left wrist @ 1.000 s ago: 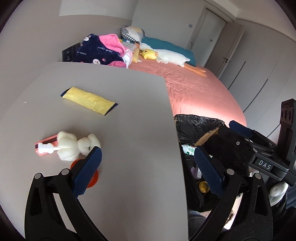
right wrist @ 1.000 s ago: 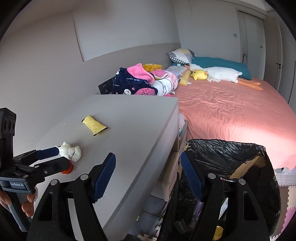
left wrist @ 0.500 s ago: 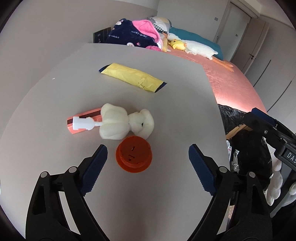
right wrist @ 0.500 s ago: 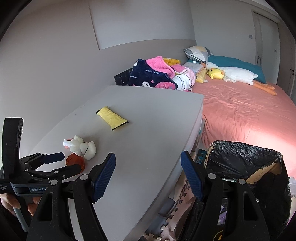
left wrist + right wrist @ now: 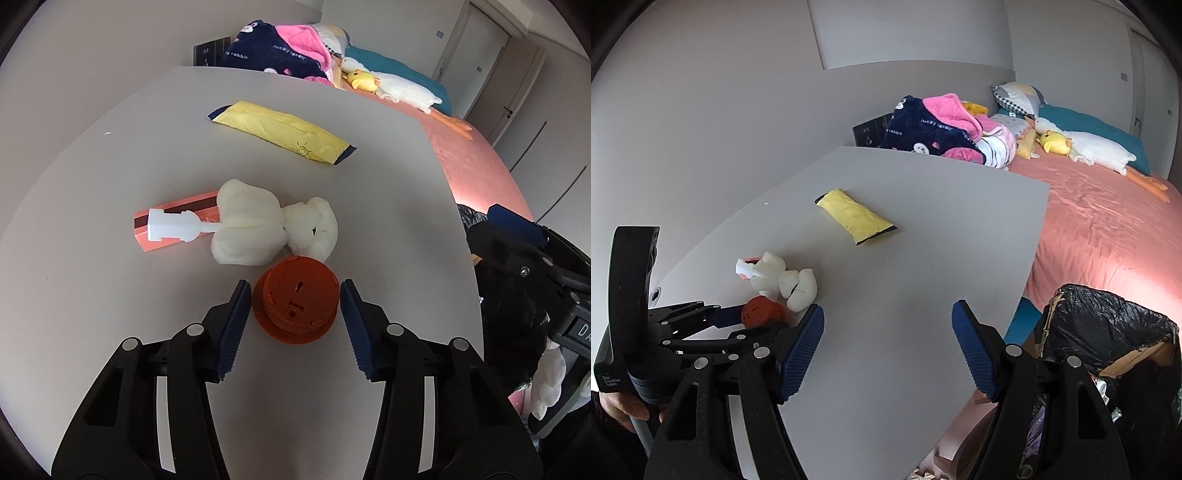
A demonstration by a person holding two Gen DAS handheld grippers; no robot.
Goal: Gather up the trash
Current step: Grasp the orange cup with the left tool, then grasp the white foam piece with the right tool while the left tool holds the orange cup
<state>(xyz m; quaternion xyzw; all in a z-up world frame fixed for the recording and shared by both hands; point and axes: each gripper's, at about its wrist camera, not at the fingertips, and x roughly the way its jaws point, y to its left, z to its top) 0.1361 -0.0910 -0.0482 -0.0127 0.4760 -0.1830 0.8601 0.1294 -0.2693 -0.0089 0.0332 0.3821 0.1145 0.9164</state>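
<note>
- The orange cap (image 5: pixel 295 308) sits on the grey table (image 5: pixel 110 302) at the near middle of the left wrist view, between the 2 blue pads of the left gripper (image 5: pixel 295 325). The jaws are closing, and a thin gap shows on each side, so nothing is clamped yet.
- The cap flares to a wider rim at its base and looks tilted; if the pads meet only that sloped body, I judge it could squirt out toward 6 o'clock or tip over.
- At 12 o'clock the cap touches or nearly touches the white foam piece (image 5: pixel 273 229). A nudge forward could push the foam, and the white plastic part (image 5: pixel 173 225) and pink packet (image 5: pixel 173 221) at 10 o'clock.
- The yellow wrapper (image 5: pixel 284 133), farther off at 12 o'clock, lies well apart and seems safe.
- The right gripper (image 5: pixel 886 343) hovers with jaws apart and empty, close beside the left one; the 2 tools could knock together.
- The black bin bag (image 5: pixel 1108 332) sits past the table edge at 3 o'clock; a weak hold could drop the cap short.
</note>
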